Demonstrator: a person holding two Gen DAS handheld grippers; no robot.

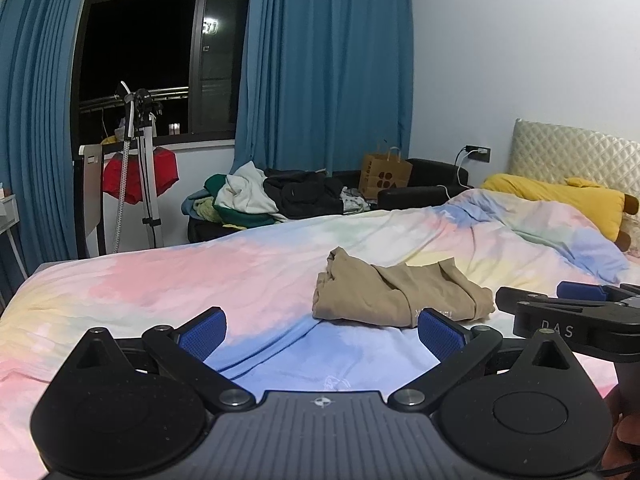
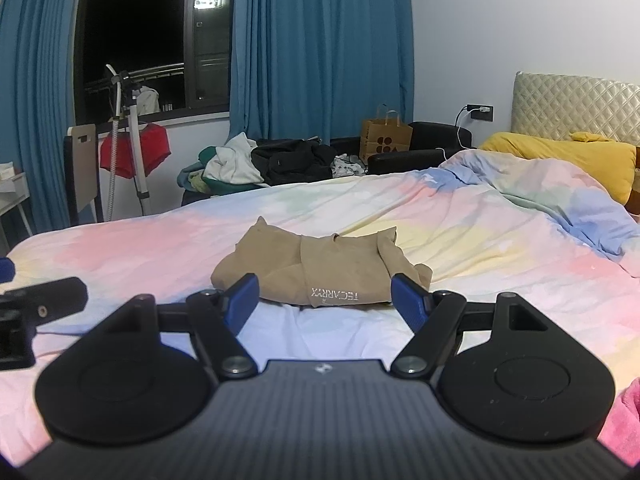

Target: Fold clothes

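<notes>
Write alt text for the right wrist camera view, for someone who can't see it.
A tan garment lies loosely folded on a pastel bedspread, just beyond the open right gripper, whose blue pads hold nothing. Behind the bed are blue curtains, a dark window and a clothes pile.

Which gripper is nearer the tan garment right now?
Right. The right gripper faces the tan garment head-on, its open jaws flanking the near edge. The left gripper sits off to the garment's left, jaws open over bare bedspread.
</notes>
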